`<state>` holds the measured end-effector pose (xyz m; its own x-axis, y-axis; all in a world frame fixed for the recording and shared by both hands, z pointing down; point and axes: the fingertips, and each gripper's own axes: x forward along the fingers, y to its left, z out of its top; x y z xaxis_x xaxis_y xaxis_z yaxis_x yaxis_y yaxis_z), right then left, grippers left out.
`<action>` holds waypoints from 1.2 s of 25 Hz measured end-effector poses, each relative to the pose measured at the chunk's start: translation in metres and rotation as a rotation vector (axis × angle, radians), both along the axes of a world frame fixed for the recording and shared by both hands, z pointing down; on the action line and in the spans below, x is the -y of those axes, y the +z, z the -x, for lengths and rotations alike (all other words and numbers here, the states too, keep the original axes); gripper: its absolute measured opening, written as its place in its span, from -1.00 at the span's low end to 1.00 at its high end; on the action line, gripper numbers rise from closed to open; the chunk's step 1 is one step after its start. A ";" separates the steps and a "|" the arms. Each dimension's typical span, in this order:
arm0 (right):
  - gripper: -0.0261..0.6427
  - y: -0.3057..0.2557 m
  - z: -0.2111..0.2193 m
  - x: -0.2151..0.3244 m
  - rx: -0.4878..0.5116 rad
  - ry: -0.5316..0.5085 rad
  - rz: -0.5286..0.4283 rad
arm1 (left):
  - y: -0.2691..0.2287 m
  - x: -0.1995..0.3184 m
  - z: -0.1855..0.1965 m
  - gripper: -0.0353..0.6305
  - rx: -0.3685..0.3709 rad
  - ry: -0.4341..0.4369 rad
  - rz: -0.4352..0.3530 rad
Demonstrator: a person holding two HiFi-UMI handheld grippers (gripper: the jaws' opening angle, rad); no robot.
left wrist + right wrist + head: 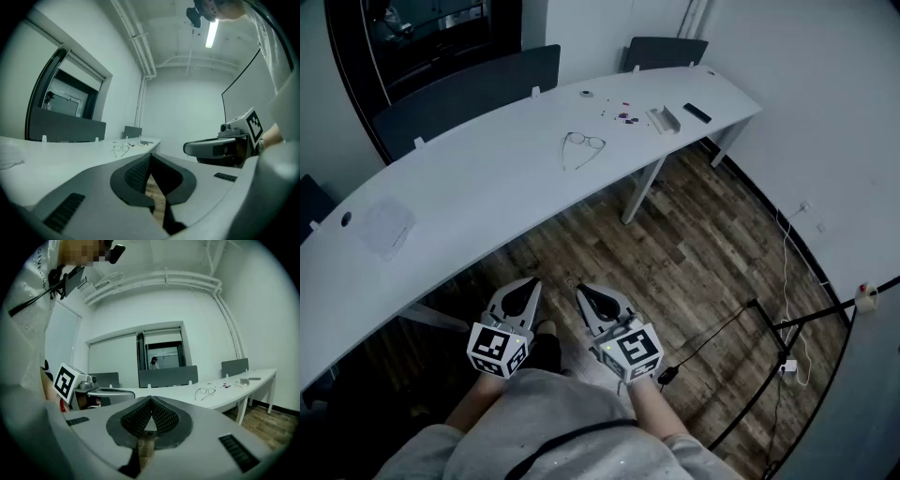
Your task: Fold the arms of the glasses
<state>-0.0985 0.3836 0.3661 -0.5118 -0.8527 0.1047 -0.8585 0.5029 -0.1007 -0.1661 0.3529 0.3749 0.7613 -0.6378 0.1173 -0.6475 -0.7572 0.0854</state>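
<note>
White and long, the curved table (487, 197) crosses the head view above a wooden floor (694, 253). The glasses (582, 145) lie on it with both arms unfolded, well apart from my left gripper (528, 287) and right gripper (587, 292), which hang low before my body.

From the left gripper view, my jaws are pressed together with nothing between them, and the glasses (121, 149) show far off on the tabletop.

From the right gripper view it is the same: jaws together, empty.

I judge the frame thin and light. A push on one arm may slide the whole pair across the smooth table, and a hard pinch may bend a hinge.
</note>
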 end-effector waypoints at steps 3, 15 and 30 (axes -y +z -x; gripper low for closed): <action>-0.87 0.003 -0.006 0.004 -0.005 0.012 0.013 | 0.002 0.004 -0.003 -0.85 0.005 -0.004 0.006; -0.87 0.020 -0.025 0.047 0.001 0.008 0.052 | 0.024 0.048 -0.017 -0.85 0.019 -0.029 0.056; -0.87 0.027 -0.072 0.242 0.044 0.002 0.080 | 0.028 0.246 -0.067 -0.85 0.023 -0.008 0.075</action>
<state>-0.0270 0.1416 0.3935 -0.5153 -0.8438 0.1499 -0.8536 0.4897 -0.1776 -0.0990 0.1073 0.4025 0.7528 -0.6325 0.1823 -0.6560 -0.7440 0.1271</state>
